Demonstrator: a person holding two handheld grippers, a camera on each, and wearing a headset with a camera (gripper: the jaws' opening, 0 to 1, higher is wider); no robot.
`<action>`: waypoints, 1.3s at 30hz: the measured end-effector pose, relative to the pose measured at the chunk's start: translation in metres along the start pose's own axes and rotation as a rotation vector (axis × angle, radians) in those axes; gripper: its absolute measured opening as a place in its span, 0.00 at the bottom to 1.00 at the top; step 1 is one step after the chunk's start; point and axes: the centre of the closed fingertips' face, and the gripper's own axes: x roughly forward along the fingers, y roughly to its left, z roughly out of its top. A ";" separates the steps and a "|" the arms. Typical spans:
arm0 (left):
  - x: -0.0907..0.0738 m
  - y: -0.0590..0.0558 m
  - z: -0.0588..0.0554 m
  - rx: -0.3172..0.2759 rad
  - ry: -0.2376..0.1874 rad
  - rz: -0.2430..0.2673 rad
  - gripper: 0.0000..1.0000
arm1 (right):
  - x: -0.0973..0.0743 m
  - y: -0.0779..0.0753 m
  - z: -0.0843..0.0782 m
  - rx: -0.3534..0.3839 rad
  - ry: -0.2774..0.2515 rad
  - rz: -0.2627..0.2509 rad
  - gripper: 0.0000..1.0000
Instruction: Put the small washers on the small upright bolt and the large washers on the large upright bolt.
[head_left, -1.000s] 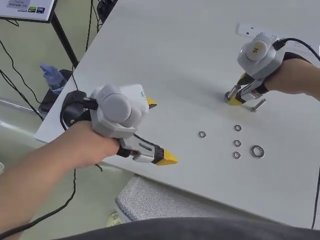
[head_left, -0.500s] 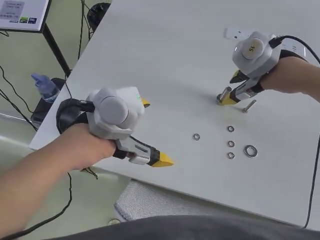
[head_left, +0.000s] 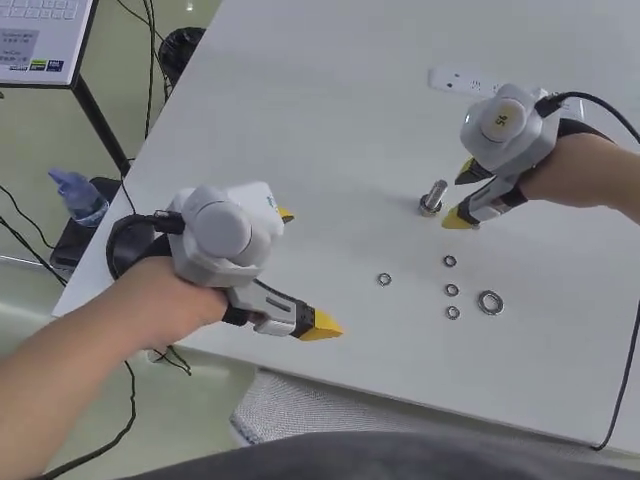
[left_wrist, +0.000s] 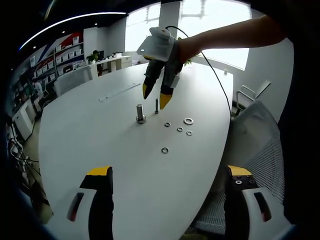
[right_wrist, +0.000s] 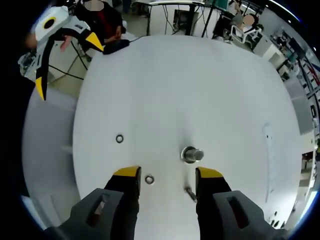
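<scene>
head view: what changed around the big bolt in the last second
The right gripper drew back from the large bolt, jaws open; the bolt now stands free and upright. The washers lie where they were, and the left gripper stays open, holding nothing.

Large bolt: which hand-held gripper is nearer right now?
Right. The right hand-held gripper hangs just beside the large bolt, jaws open. The left hand-held gripper is well away, by the table's near edge.
</scene>
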 end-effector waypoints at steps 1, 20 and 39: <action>0.000 0.000 -0.001 0.000 0.006 0.001 0.92 | -0.001 0.004 -0.003 0.000 0.000 0.003 0.45; -0.001 -0.001 0.000 0.007 0.001 -0.015 0.91 | -0.017 0.052 -0.068 0.089 0.036 0.016 0.45; -0.003 0.005 0.006 0.028 0.009 -0.018 0.89 | -0.008 0.068 -0.097 0.155 0.022 0.015 0.45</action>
